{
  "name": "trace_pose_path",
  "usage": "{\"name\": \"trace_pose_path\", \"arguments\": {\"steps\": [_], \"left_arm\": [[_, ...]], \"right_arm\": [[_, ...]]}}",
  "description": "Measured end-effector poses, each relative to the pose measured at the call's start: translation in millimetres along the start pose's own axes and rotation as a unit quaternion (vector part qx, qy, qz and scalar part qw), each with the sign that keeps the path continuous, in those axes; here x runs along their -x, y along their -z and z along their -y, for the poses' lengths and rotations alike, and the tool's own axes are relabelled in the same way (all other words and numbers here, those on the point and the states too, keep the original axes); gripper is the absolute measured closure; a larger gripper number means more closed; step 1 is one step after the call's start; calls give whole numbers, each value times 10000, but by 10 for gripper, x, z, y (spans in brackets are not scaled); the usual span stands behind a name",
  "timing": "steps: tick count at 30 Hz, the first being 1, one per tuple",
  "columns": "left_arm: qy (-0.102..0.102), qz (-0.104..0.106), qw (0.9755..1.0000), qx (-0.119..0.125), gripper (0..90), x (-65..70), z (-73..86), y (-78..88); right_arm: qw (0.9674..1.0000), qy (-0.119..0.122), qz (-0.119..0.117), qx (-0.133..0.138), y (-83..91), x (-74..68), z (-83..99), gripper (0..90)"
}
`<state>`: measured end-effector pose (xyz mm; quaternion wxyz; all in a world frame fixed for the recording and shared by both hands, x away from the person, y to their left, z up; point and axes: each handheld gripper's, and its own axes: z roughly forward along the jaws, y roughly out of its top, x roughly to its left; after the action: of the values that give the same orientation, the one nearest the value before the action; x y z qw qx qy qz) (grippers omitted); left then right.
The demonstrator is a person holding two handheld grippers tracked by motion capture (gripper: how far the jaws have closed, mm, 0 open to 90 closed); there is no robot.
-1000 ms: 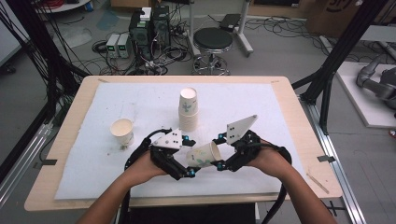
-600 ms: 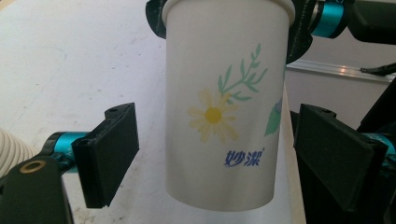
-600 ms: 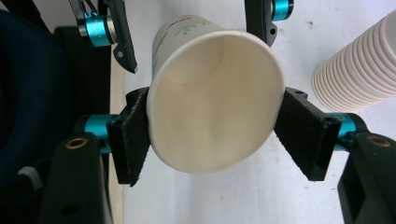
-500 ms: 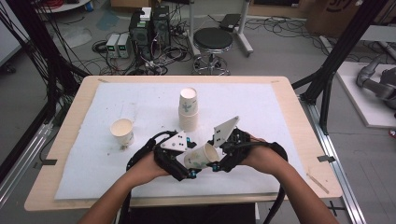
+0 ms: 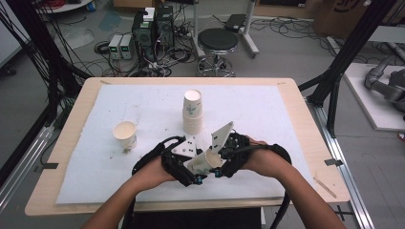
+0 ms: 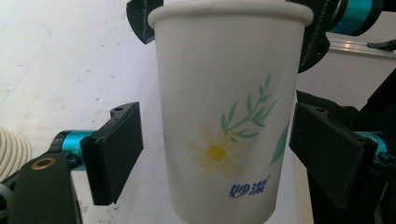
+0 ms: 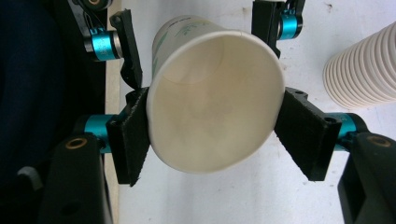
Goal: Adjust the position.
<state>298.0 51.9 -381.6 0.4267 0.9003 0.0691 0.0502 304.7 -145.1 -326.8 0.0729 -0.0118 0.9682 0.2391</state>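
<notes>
White paper cup [image 7: 212,95] clamped near its rim between right gripper [image 7: 215,135] pads; left gripper [image 6: 219,149] jaws, just closing, flank its lower body, one pad apart.

White paper cup [image 5: 204,162] w/ daisy print & blue lettering, empty, tipped on its side off the mat, mouth twd right, near edge centre of table, just before cup stack
</notes>
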Motion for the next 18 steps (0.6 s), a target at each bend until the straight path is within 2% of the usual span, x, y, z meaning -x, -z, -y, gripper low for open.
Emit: {"name": "trace_pose_path", "arguments": {"steps": [15,17,18], "left_arm": [[1,70,9998,-195,282,-4,-11,-57],[-44,142,9997,-213,344,3,-11,-63],[-62,151,9996,-225,342,3,-11,-69]], "right_arm": [[9999,28,-56,-154,-55,-11,-18,311],[9998,71,-17,-183,-61,-14,-20,310],[9997,78,-25,-210,-62,-18,-20,308]]}}
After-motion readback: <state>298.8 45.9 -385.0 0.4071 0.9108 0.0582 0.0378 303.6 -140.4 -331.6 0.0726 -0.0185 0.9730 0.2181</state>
